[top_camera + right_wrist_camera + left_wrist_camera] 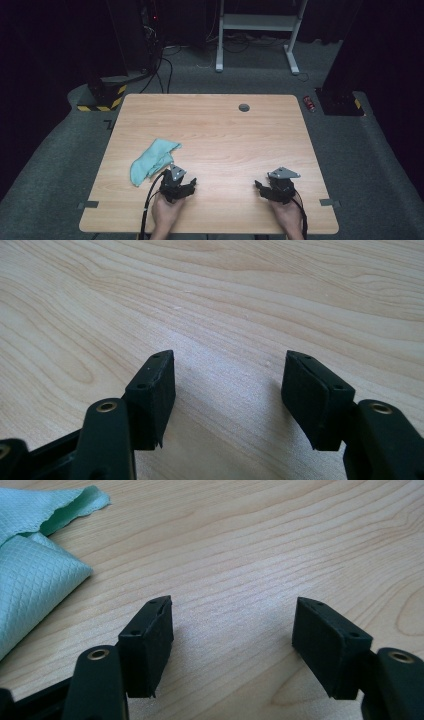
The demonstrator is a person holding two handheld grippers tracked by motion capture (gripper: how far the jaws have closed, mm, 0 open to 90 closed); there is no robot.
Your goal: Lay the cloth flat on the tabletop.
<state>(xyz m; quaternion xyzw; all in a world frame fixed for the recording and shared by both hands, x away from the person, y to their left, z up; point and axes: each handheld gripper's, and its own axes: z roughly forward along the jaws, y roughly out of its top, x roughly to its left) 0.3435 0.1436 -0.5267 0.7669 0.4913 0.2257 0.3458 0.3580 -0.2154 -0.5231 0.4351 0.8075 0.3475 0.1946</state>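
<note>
Just beyond and to the left of the left gripper [188,186] lies the cloth [152,160], crumpled on the table [235,140], near its jaws but apart from them; they stand released over bare wood. Well apart to its right, the right gripper [261,188] is likewise spread, grasping nothing

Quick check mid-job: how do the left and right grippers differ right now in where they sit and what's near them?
The left gripper sits beside the crumpled mint-green cloth, whose folded edge shows at the left of the left gripper view; the right gripper has bare light wooden table ahead. The left points right across the table, the right points left. Both are open, holding nothing.
</note>
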